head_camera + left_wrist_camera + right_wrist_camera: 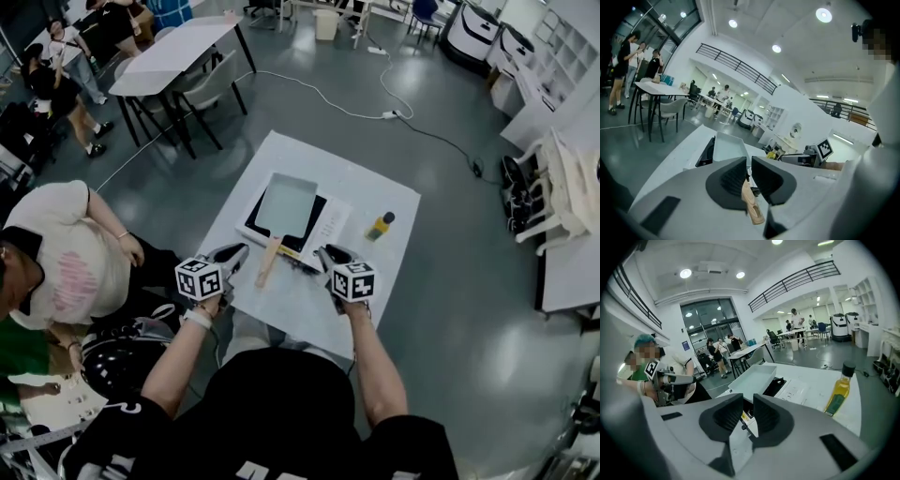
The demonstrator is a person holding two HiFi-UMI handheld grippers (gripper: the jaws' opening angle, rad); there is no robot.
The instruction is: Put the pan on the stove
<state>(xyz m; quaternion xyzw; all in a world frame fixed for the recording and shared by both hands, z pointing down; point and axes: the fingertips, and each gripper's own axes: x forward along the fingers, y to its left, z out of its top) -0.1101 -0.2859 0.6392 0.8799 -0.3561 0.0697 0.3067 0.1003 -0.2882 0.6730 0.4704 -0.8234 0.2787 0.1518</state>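
- Nearest the head camera is the person (281,412) in a black shirt, both forearms reaching forward over the near edge of a white table (300,309).
- Left gripper (234,253): it is held above the table's near-left part and points toward the pan. Its own view shows the jaws drawn nearly together, with only a narrow slit between the pads and nothing clamped.
- Right gripper (330,253): it is held above the table, just beside the stove's near-right corner. Its jaws are likewise nearly together, with a thin gap and nothing between the pads.
- Pan (286,204): rectangular, pale grey and empty, it sits flat on the black stove (314,220) in the middle of the table.
- Wooden handle (269,261): it runs from the pan's near edge toward the person, past the stove's front edge. It lies between the two grippers and closer to the left one. The head view shows it clear of both. In the left gripper view it shows through the slot below the jaws, not gripped.
- Oil bottle (380,226): yellow with a dark cap, it stands upright on the table to the right of the stove and apart from it.
- Bystander in a white shirt (66,262): seated low at the left, near the table.
- Second white table (178,52): it stands well apart, farther back, with people beside it.
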